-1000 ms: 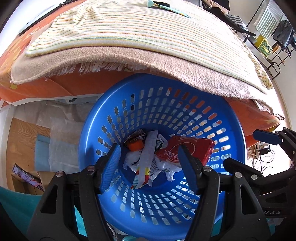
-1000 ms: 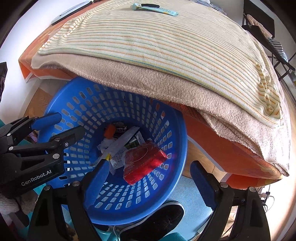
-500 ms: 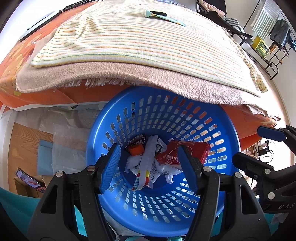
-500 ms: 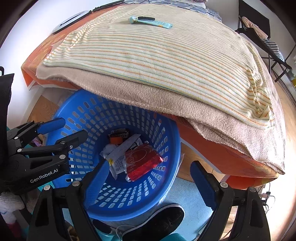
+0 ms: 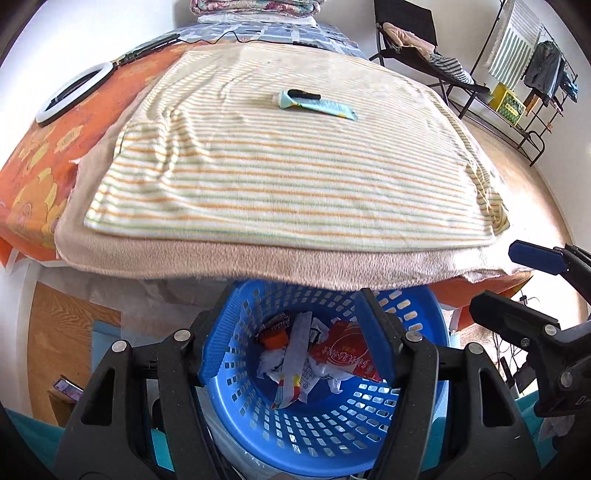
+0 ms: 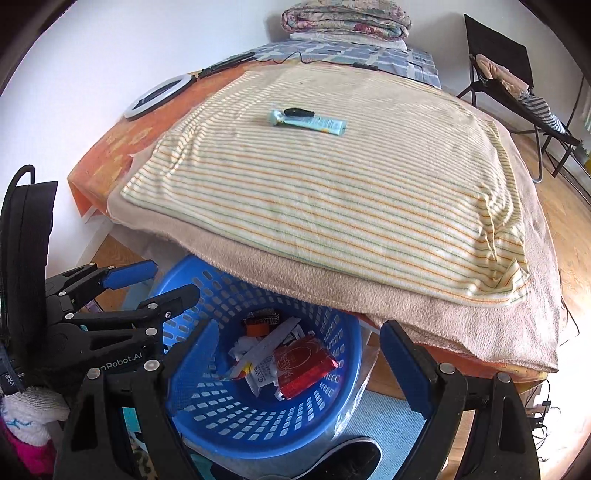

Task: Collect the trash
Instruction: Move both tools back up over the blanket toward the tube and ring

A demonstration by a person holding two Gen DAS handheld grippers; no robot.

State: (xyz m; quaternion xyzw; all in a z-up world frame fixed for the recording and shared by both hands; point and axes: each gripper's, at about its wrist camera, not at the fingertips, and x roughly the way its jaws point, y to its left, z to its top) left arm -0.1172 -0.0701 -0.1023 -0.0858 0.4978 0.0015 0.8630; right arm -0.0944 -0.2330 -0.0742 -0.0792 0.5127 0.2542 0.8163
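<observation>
A blue perforated basket (image 5: 413,435) (image 6: 207,417) stands on the floor at the foot of the bed. It holds trash: a red packet (image 5: 343,354) (image 6: 303,365), white wrappers (image 5: 299,343) and an orange-capped item (image 5: 275,338). A light-blue tube (image 5: 317,105) (image 6: 308,122) with a black item (image 6: 297,111) beside it lies on the striped blanket (image 5: 288,162). My left gripper (image 5: 297,347) is open and empty above the basket. My right gripper (image 6: 301,363) is open and empty above the basket too.
A ring light (image 5: 75,90) lies at the bed's left edge. Folded bedding (image 6: 345,18) sits at the head. A black chair (image 5: 410,40) and a clothes rack (image 5: 532,74) stand at the right. A black shoe (image 6: 347,458) lies by the basket.
Both grippers have risen and tilted up from the basket, so the bed top and the tube now fill the views. The jaws stay open.
</observation>
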